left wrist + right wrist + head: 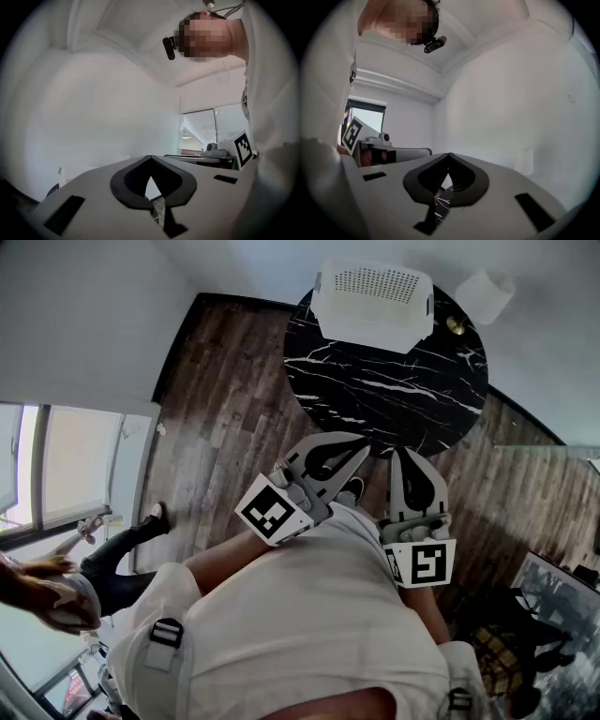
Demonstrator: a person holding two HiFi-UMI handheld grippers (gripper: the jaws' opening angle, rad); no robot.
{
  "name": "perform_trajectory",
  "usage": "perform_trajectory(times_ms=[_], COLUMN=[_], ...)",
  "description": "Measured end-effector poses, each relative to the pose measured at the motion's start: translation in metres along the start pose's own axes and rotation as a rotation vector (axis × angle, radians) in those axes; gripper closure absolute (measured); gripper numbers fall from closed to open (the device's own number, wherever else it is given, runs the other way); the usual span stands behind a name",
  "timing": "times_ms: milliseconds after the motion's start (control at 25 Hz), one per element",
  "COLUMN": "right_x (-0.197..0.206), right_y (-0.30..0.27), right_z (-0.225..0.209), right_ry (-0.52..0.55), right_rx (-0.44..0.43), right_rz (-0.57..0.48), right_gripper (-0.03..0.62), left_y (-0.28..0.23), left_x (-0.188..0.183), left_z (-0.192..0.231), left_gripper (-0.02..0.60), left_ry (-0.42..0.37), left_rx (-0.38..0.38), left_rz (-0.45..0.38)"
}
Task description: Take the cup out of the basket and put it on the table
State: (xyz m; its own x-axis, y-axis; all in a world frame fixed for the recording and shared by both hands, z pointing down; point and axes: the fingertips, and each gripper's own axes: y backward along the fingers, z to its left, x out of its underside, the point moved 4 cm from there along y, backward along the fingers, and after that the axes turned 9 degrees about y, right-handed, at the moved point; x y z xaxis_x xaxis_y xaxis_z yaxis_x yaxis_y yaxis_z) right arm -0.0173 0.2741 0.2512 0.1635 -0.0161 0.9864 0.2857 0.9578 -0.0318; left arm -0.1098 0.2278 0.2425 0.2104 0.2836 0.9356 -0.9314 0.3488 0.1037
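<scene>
A white plastic basket (371, 328) stands at the far side of a round black marble table (394, 395). No cup shows in any view; the basket's inside is hidden from here. Both grippers are held close to the person's chest, short of the table's near edge. My left gripper (364, 442) points toward the table with its jaws together and nothing between them. My right gripper (404, 452) is beside it, also shut and empty. In the left gripper view the left gripper (150, 158) aims up at a white wall. The right gripper (449, 155) does the same in its own view.
A small brass-coloured object (456, 325) lies on the table right of the basket. A white cylindrical thing (487, 292) stands beyond the table's far right. Dark wood floor (230, 418) surrounds the table. Another person's legs (122, 554) are at the left, by a window.
</scene>
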Motion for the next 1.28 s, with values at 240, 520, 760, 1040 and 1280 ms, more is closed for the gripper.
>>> perform_trajectory(times_ms=[240,520,760,1040,1280], right_x=[0.002,0.002,0.01,0.024,0.033], right_y=[0.004,0.012,0.025,0.044,0.045], right_z=[-0.006,-0.019,-0.037,-0.061,-0.073], right_ry=[-0.004,-0.063,-0.099,-0.126,-0.152], right_rx=[0.002,-0.006,0.002,0.006,-0.007], right_rz=[-0.006,-0.059,-0.064,-0.067,-0.062], right_gripper=[0.586,0.586,0.586,0.586,0.586], left_y=[-0.006,-0.02,-0.039,-0.059,-0.074], left_x=[0.003,0.008,0.017,0.035,0.042], left_z=[-0.003,-0.011,-0.024,-0.04,-0.044], left_gripper=[0.575,0.575,0.575,0.575,0.575], left_ry=[0.003,0.006,0.003,-0.007,-0.005], left_rx=[-0.001,-0.009,-0.011,-0.028,-0.05], left_rz=[0.001,0.016,0.024,0.039,0.06])
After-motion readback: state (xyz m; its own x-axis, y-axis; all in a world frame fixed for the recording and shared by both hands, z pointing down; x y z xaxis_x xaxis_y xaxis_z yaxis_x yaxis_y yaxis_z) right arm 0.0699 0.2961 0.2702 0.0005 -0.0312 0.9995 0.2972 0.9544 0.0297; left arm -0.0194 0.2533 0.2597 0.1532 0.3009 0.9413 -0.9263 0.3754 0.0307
